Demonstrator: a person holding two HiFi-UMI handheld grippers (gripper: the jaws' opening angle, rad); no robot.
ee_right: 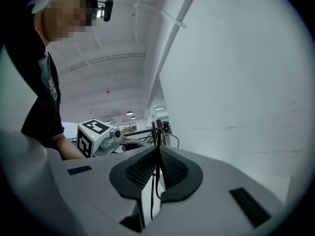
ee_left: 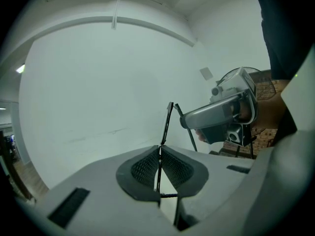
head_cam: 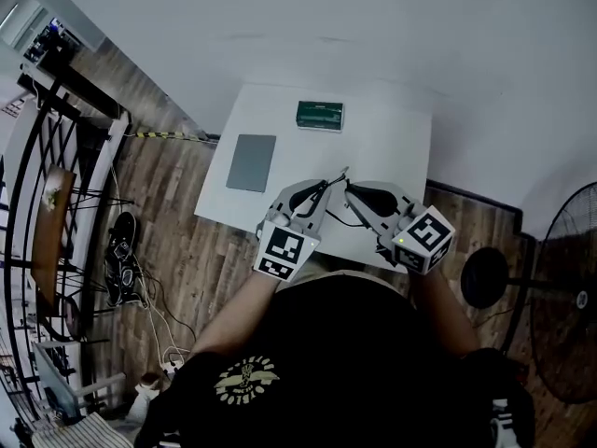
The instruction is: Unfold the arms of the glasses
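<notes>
White surface (head_cam: 392, 147) stood on wooden floor (head_cam: 187, 250); left fingers (ee_left: 142, 168) and right fingers (ee_right: 172, 171) each clamped the glasses (ee_left: 167, 122) above it.

No legible text anywhere. Shirt emblem (head_cam: 244, 379) unreadable; green box (head_cam: 320, 115) print too small to read.

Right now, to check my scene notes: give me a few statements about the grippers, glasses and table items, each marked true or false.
The left gripper and right gripper are each shut on the glasses. True.
The glasses lie flat on the table. False: they are held up between the grippers.
The green box sits between the grippers. False: it lies near the table's far edge.
A grey pad lies left of the green box. True.
</notes>
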